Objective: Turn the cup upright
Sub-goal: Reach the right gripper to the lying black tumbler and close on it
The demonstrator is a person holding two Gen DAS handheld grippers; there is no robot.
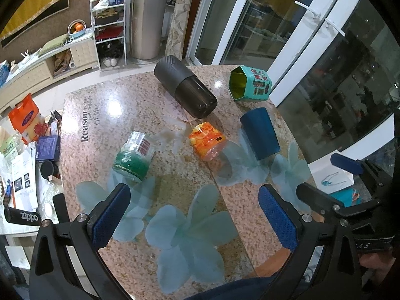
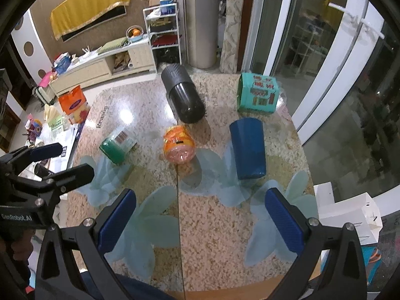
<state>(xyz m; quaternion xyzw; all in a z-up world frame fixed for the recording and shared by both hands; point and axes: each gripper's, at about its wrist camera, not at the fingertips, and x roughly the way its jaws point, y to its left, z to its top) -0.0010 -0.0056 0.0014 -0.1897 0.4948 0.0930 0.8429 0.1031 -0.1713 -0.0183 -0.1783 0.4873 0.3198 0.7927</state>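
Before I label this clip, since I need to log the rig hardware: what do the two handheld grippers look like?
Both match: the left gripper and right gripper have matte black angular frames with silver bolts and two fingers faced with textured blue pads. White "GenRobot.AI" lettering marks the left gripper's body in the right wrist view. No cables show.

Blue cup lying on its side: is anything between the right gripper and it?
Nothing visible. The right gripper is open and holds nothing, with only bare table between it and the blue cup. The orange jar lies apart to the cup's left, the teal tin behind it.
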